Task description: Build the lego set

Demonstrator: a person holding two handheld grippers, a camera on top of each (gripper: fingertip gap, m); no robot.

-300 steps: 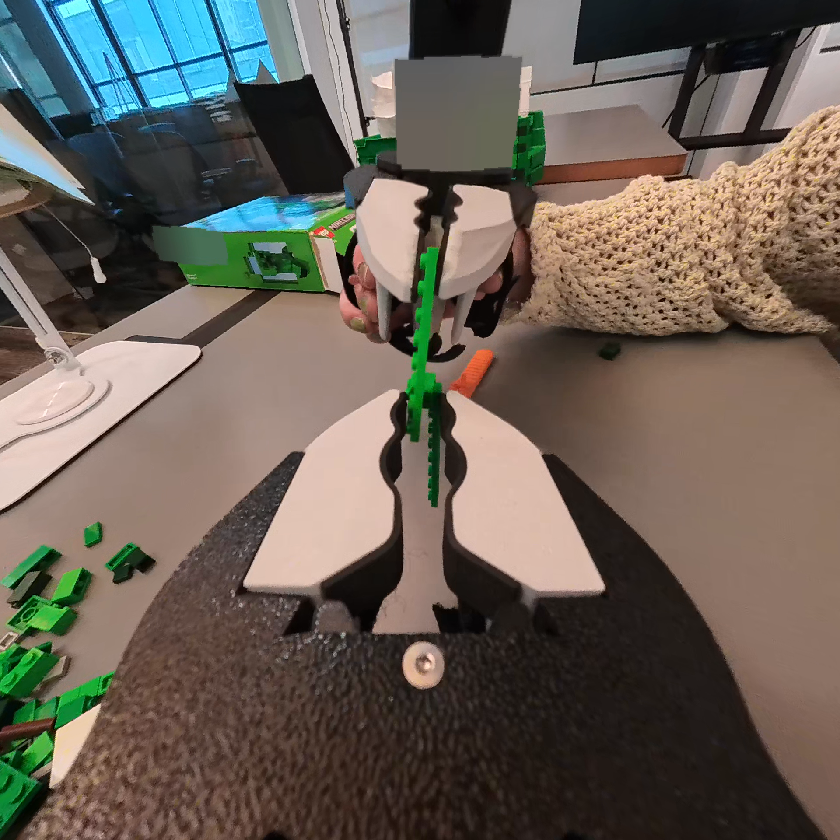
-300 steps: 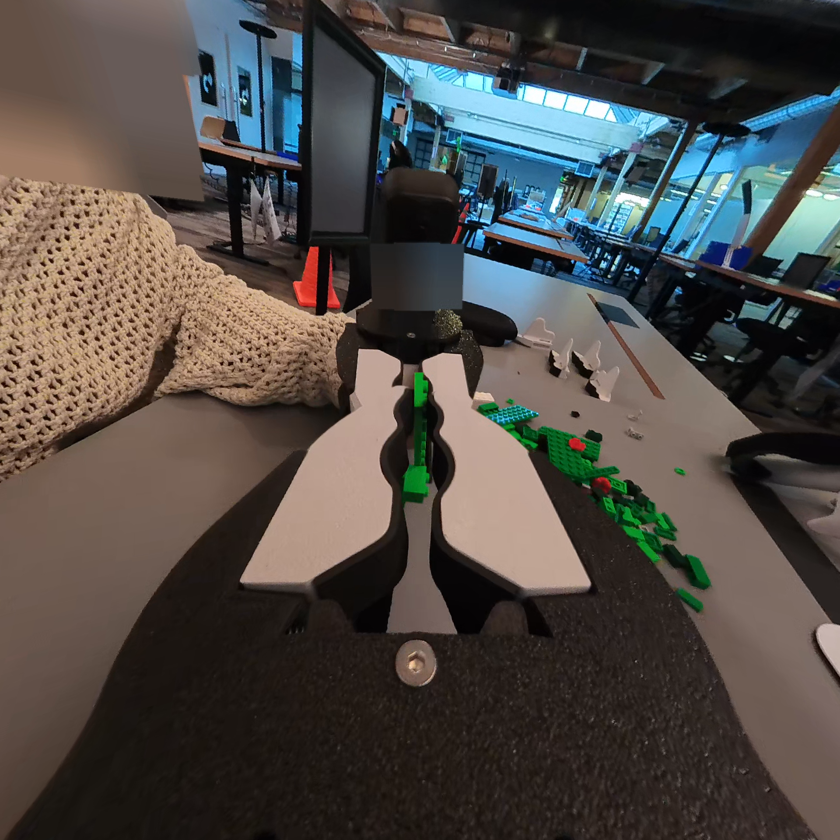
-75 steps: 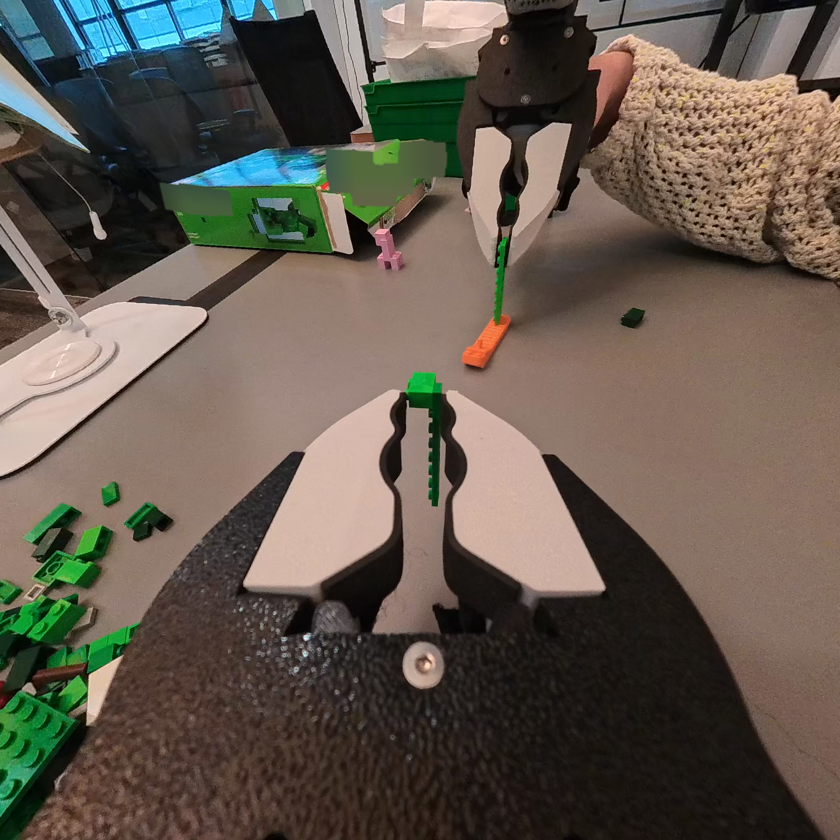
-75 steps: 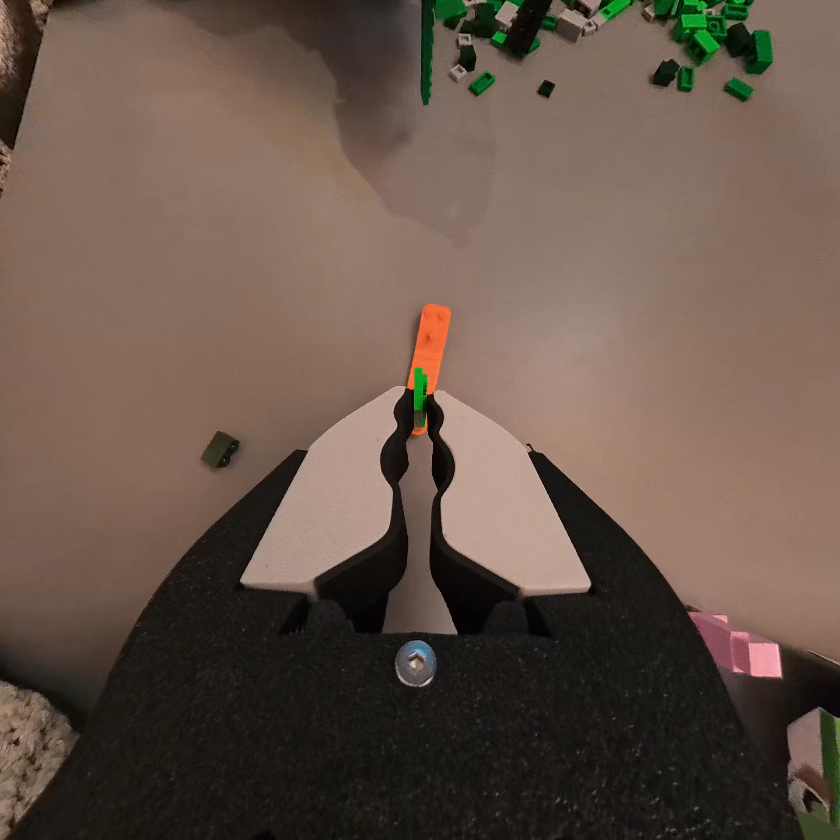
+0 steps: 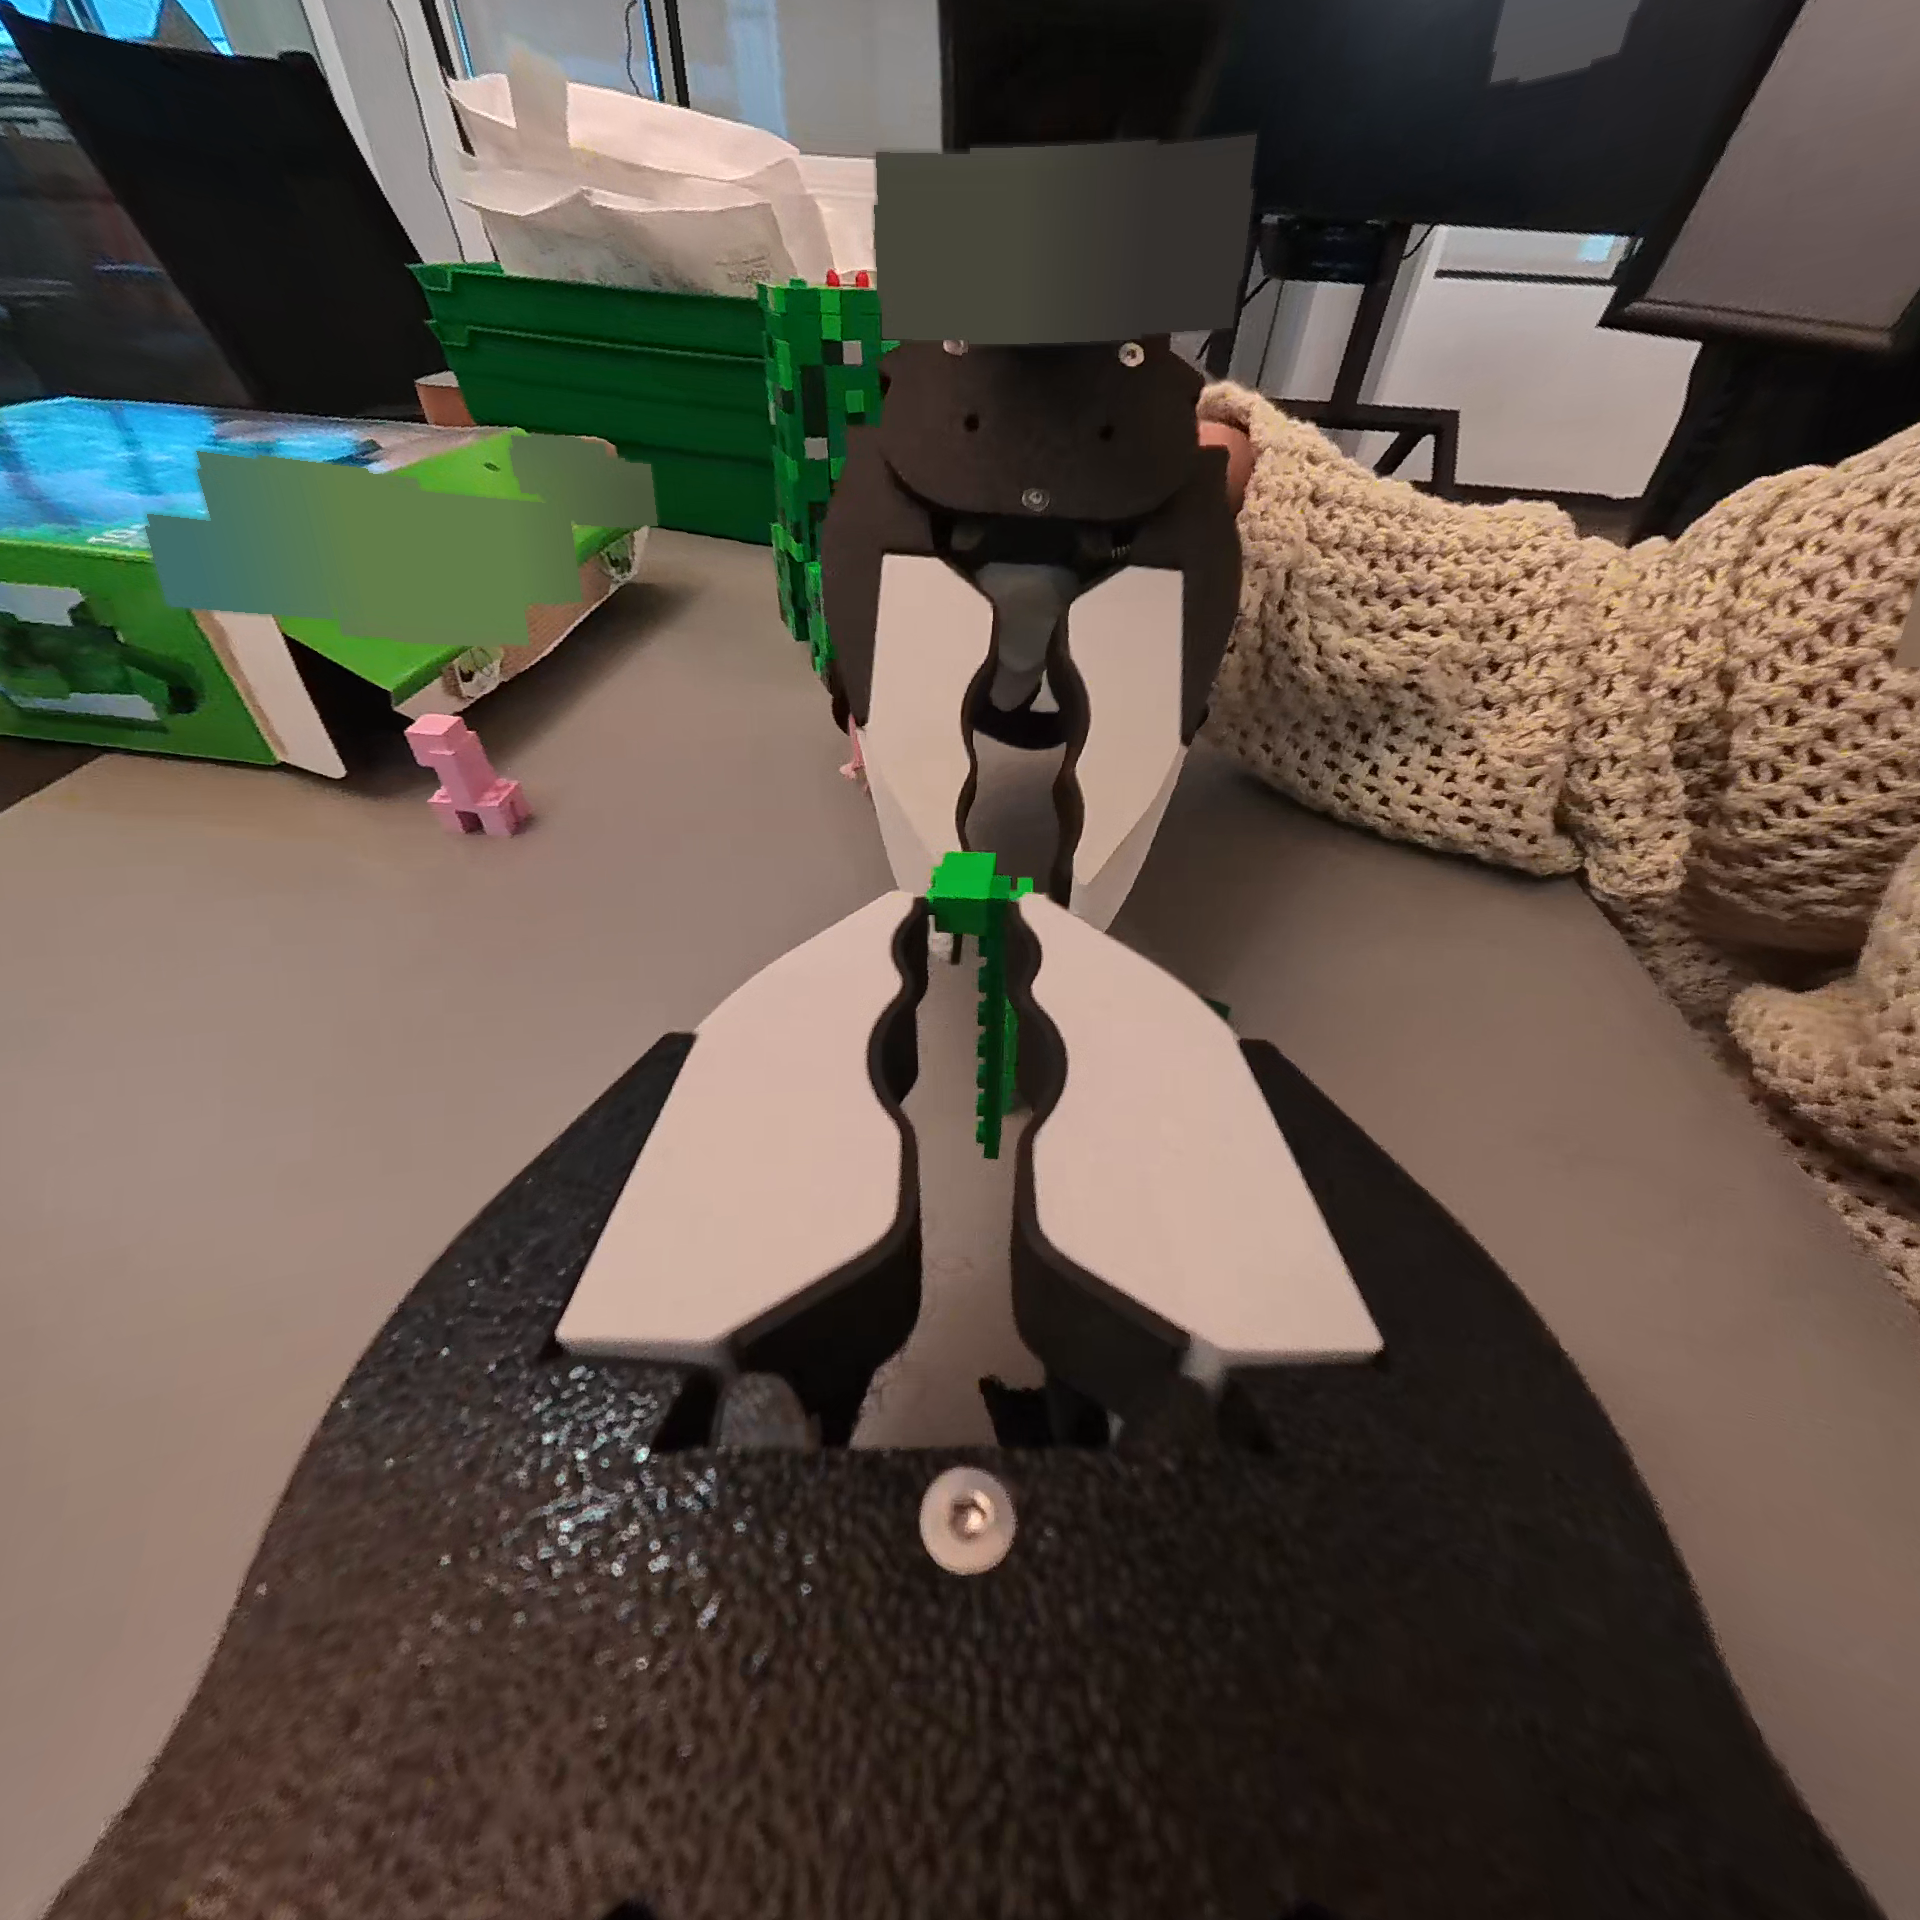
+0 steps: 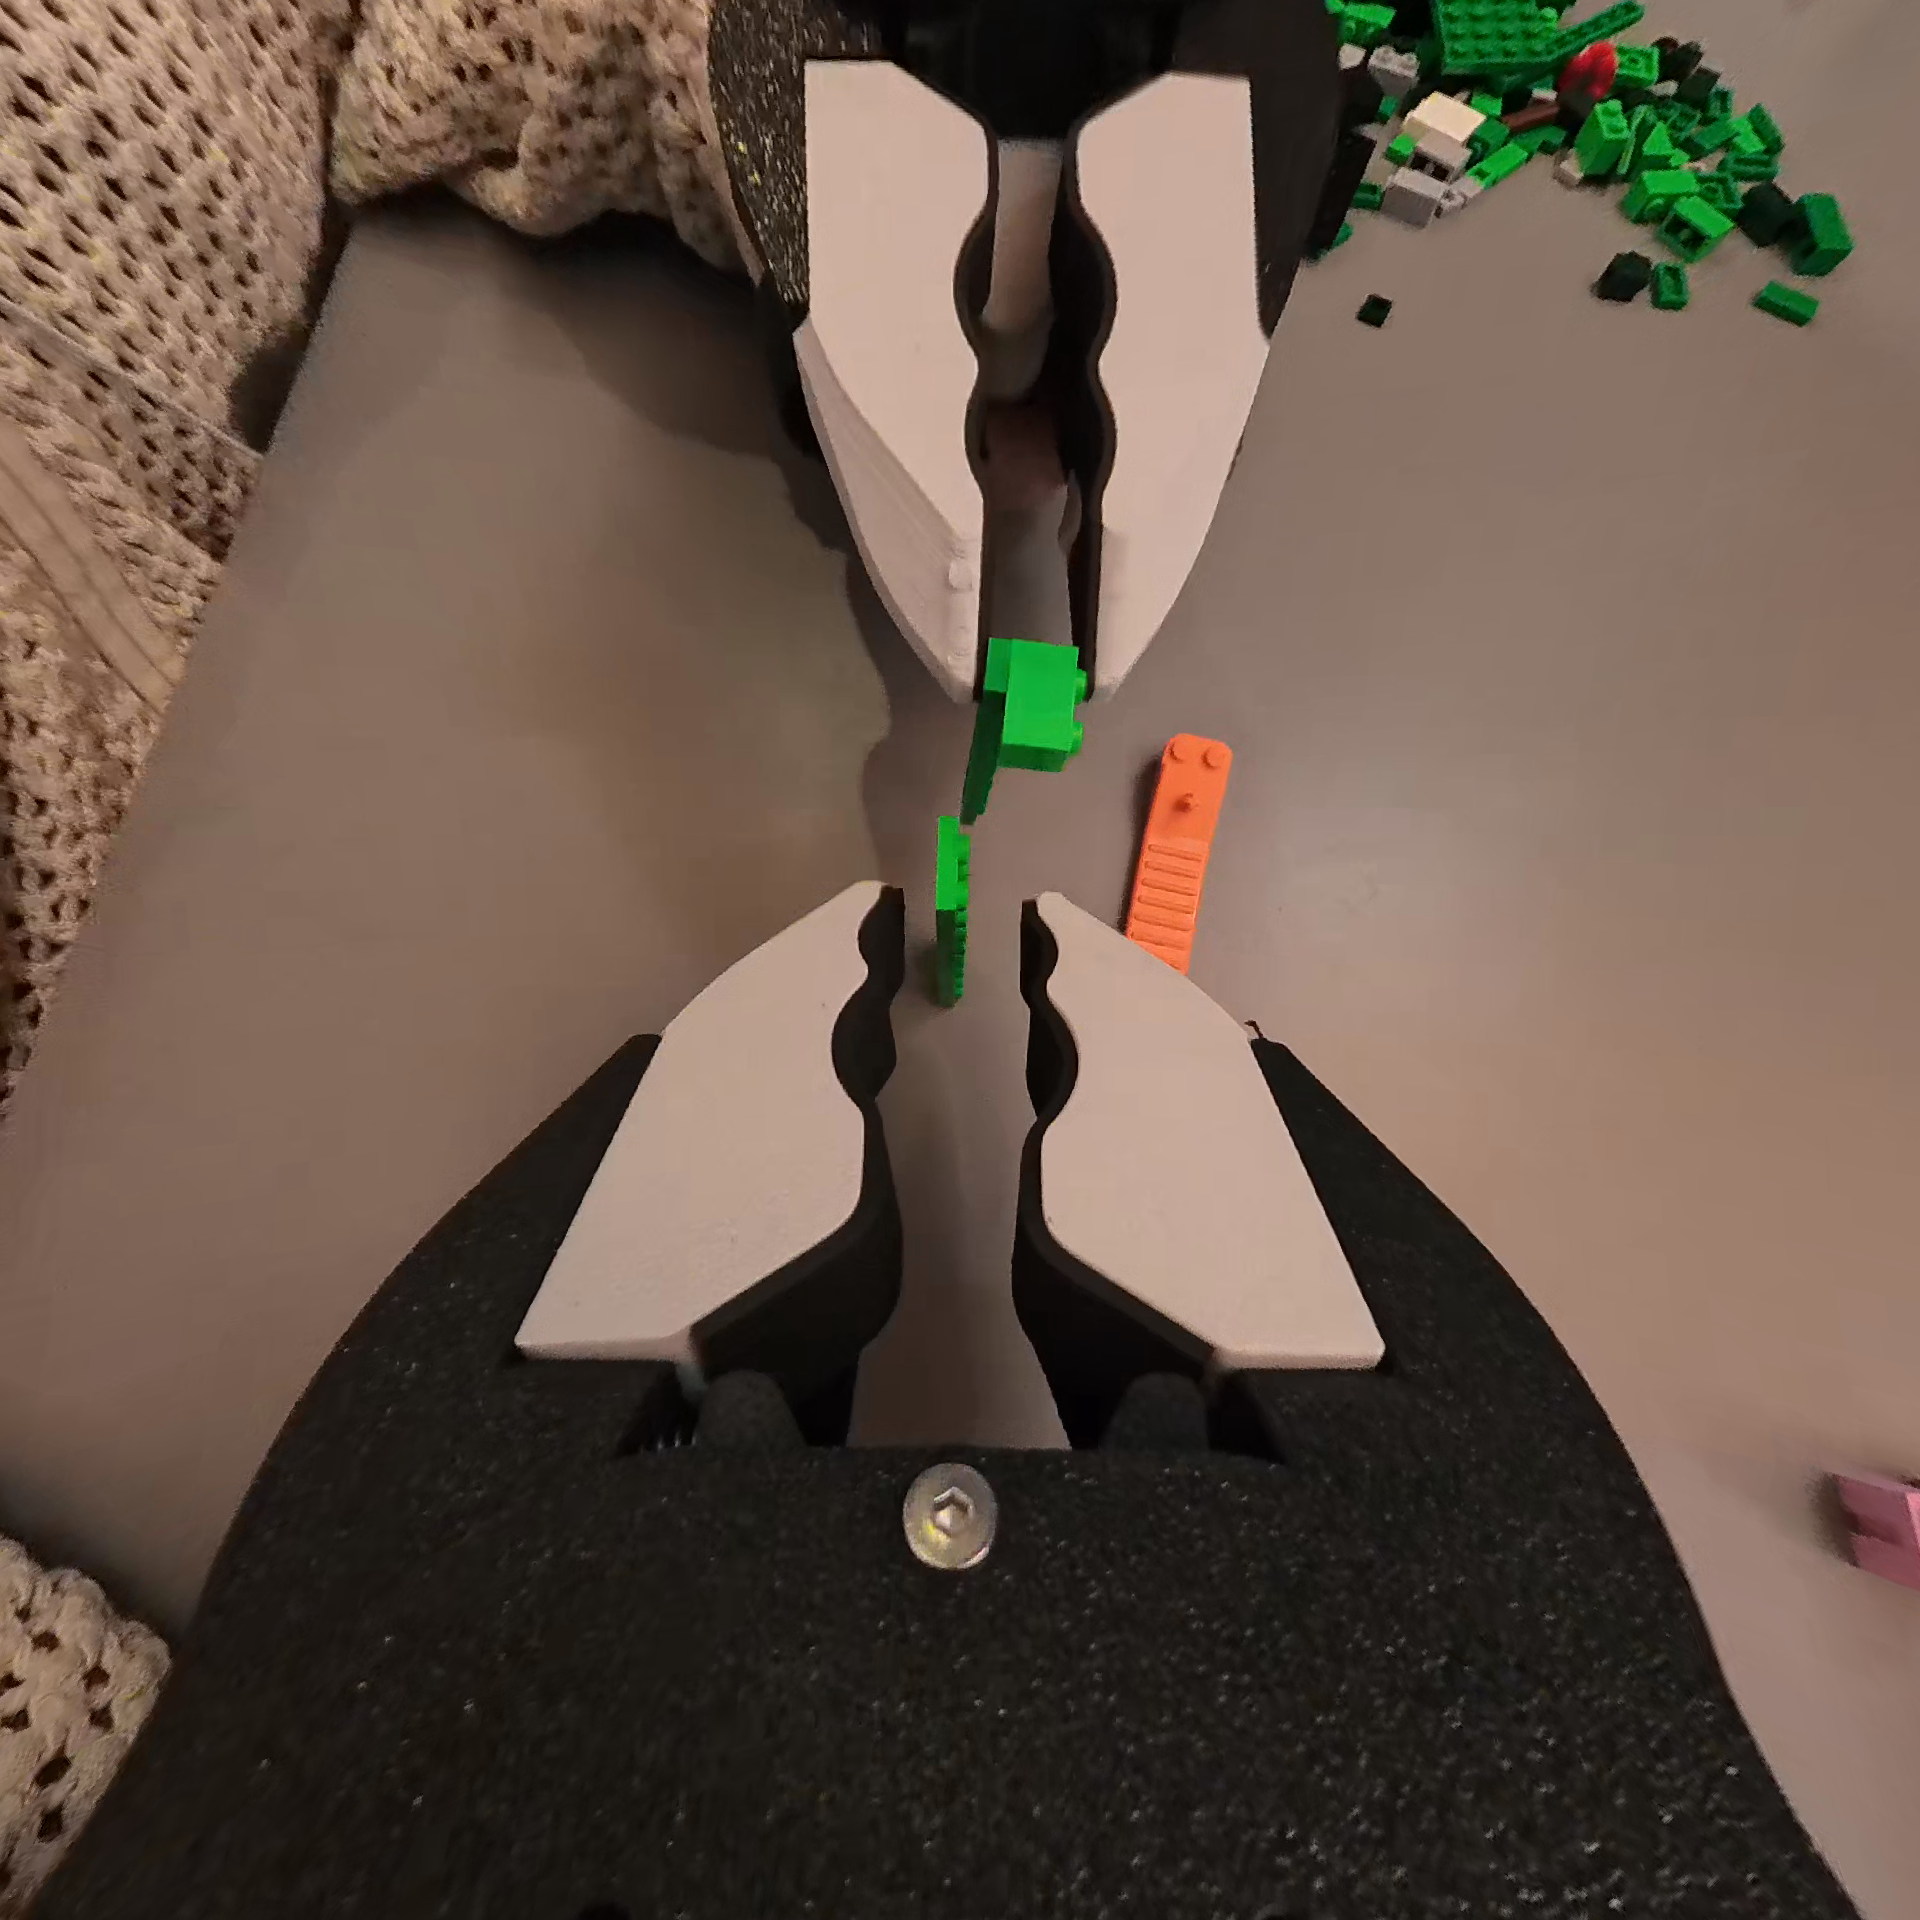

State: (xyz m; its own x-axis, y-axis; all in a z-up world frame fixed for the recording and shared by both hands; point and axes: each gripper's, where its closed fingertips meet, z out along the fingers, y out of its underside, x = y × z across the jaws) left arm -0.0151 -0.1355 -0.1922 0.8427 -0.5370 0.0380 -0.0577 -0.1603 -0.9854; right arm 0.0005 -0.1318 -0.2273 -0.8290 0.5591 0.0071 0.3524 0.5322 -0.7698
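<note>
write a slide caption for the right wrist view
Open right hand-held gripper around a loose green plate; left hand-held gripper holds a green brick assembly.

The pink figure [image 6: 1883, 1527] near the table's [image 6: 1558, 935] right edge is cut off by the frame. The green brick pile [image 6: 1662, 135] at the far right corner runs past the top edge, blurred. The orange separator's [image 6: 1179, 852] near end hides behind a right gripper fingertip [image 6: 1081, 935].

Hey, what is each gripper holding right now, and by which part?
The left gripper pinches the green lego strip at its brick-topped end. The right gripper is open, holding nothing.
</note>
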